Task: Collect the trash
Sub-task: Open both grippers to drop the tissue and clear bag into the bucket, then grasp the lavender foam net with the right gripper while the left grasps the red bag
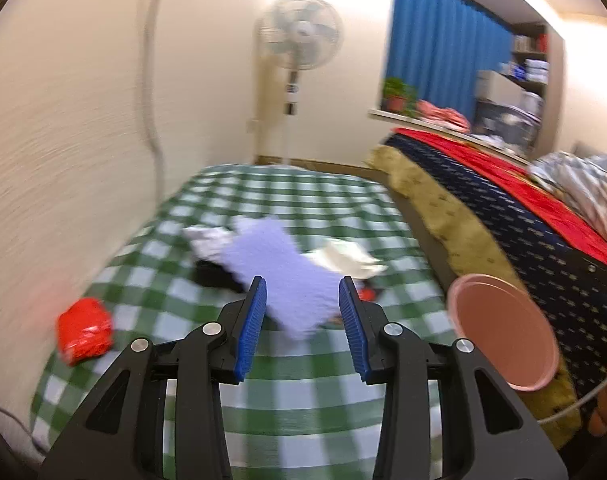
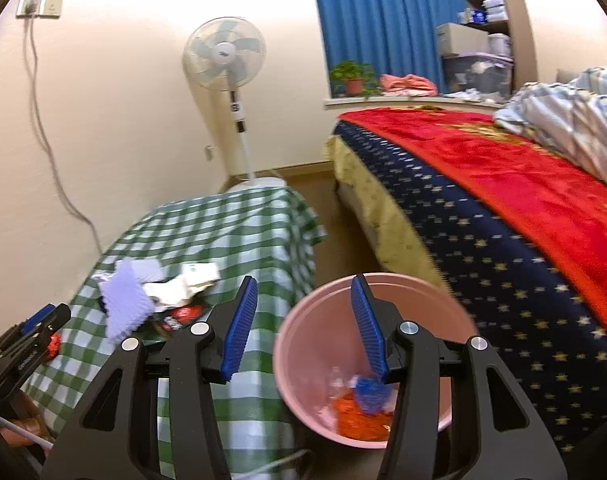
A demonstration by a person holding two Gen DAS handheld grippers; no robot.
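On the green-checked table (image 1: 303, 400) lies trash: a lavender sheet (image 1: 279, 276), crumpled white paper (image 1: 343, 260), a dark red-printed packet (image 2: 183, 316) and a crumpled red wrapper (image 1: 85, 330) at the left edge. My left gripper (image 1: 302, 284) hovers open over the table in front of the lavender sheet, nothing between its blue pads. A pink bin (image 2: 303, 312) stands between table and bed with orange, blue and clear scraps inside. My right gripper (image 2: 303, 280) is open above the bin, one finger over its mouth, holding nothing. The left gripper (image 2: 43, 316) also shows at that view's left edge.
A bed (image 2: 503, 240) with a navy starred cover and a red blanket runs along the right. A white standing fan (image 2: 227, 56) is behind the table. A grey cable (image 2: 51, 152) hangs down the wall. A hand (image 1: 603, 412) with a white cord shows at the lower right.
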